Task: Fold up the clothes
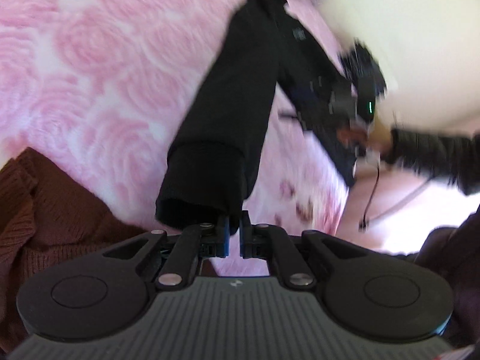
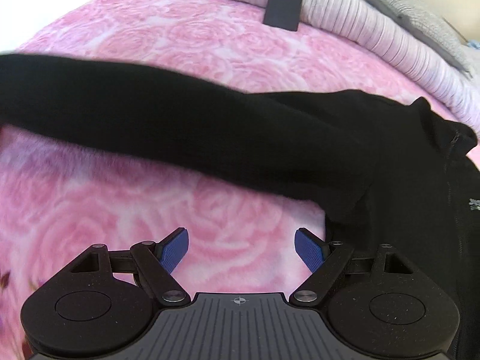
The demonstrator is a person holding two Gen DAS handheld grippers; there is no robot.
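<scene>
Sleeve cuff point(image 1: 199, 186) of black knit zip jacket point(image 1: 270, 69), pinched in left gripper point(image 1: 235, 228), stretched toward 12 o'clock over pink rose-patterned bed blanket point(image 1: 90, 69). Right gripper point(image 2: 241, 250) wide, empty, sleeve at its 12. Risk: shallow pinch could slip under tension; rust-brown knit garment point(image 1: 45, 216) at 8 might snag.

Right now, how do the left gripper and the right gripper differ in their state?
The left gripper is shut on the cuff of the black sleeve; the right gripper is open and holds nothing. The left one has the sleeve stretched out from it; the right one hangs over the pink blanket, below the sleeve. Both have blue pads.
</scene>
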